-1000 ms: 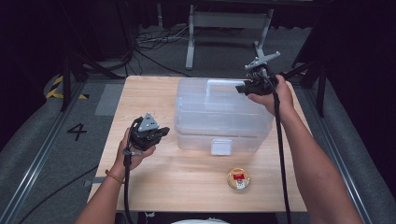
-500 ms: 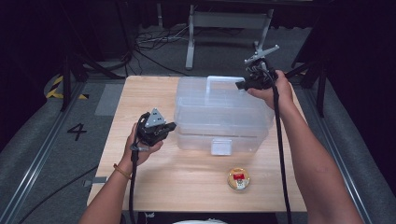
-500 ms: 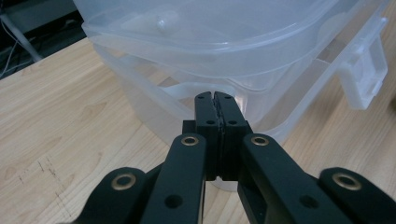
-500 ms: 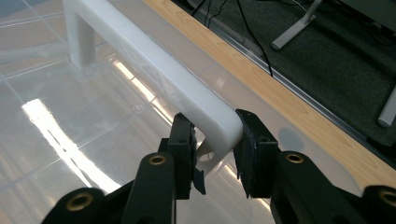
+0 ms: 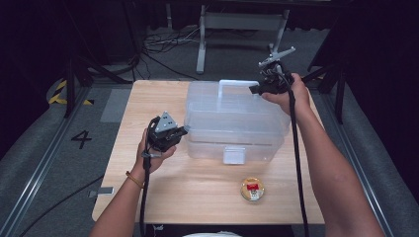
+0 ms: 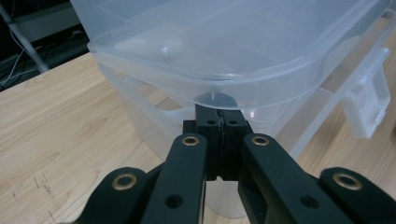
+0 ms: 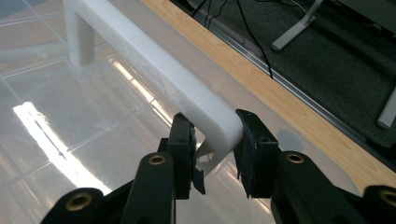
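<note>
Right gripper (image 7: 212, 154) is clamped on the white handle (image 7: 154, 84) at its end, where it bends down to the lid of the clear storage box (image 5: 232, 121); the box sits mid-table (image 5: 148, 94). Left gripper (image 6: 219, 123) has its jaws fully closed with nothing between them, tips pressed against the box's left wall under the lid rim.

Risks: the grip is at the handle's corner, so a lift likely tilts the box and the pads may slip off. The front latch (image 5: 233, 155) looks closed, though that's hard to confirm; if it's loose, the lid lifts alone.

Versus the earlier frame: left gripper has moved in from open table to the box wall. Right gripper hasn't changed its hold.
</note>
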The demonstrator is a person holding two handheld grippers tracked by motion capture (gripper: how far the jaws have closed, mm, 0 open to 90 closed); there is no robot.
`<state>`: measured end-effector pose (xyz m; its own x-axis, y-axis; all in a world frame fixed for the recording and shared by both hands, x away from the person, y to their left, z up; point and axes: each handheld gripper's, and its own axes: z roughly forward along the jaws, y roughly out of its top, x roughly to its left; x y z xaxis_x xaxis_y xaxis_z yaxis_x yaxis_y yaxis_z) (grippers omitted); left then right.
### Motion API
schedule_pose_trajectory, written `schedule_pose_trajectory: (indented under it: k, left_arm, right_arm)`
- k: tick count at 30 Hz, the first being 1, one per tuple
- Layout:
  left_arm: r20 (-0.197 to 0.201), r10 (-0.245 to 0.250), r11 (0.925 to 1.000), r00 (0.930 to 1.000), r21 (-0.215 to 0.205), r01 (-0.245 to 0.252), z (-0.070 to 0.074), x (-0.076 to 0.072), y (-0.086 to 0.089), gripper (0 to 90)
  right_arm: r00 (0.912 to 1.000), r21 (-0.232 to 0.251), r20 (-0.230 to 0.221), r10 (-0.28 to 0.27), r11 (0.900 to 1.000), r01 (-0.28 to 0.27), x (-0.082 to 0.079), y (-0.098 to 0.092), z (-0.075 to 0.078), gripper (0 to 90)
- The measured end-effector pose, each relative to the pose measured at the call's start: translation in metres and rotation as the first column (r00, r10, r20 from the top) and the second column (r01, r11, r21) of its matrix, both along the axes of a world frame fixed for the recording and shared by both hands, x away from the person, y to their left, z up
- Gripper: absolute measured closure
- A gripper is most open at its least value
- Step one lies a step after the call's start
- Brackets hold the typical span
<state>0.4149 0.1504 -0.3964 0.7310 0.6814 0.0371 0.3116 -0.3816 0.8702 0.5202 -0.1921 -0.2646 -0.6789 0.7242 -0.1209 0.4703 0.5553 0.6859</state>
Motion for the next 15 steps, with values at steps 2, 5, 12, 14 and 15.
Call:
schedule_pose_trajectory:
  k: [2,5,12,14,15]
  left_arm:
    - [0.001,0.002,1.0,1.0,-0.005,-0.002,-0.001,0.0,0.001,89.8]
    - [0.003,0.005,1.0,1.0,-0.006,-0.005,-0.002,-0.001,0.004,89.8]
    - [0.001,0.012,0.9997,0.9999,-0.022,-0.012,-0.003,0.0,0.007,89.9]
    - [0.001,0.012,0.9997,0.9999,-0.023,-0.012,-0.003,0.0,0.007,89.8]
    - [0.0,0.013,0.9996,0.9999,-0.024,-0.013,-0.003,0.0,0.007,89.9]
  right_arm:
    - [1.0,-0.004,-0.002,0.005,1.0,-0.005,-0.001,0.0,0.0,69.8]
    - [1.0,-0.016,0.007,0.003,1.0,-0.003,-0.003,0.001,-0.001,69.4]
    - [0.9995,-0.017,0.031,0.004,1.0,-0.004,-0.011,-0.003,0.0,65.2]
    - [0.9995,-0.011,0.032,0.005,1.0,-0.005,-0.013,-0.004,-0.001,64.7]
    - [0.9993,-0.011,0.037,0.008,1.0,-0.007,-0.016,-0.007,-0.002,64.5]
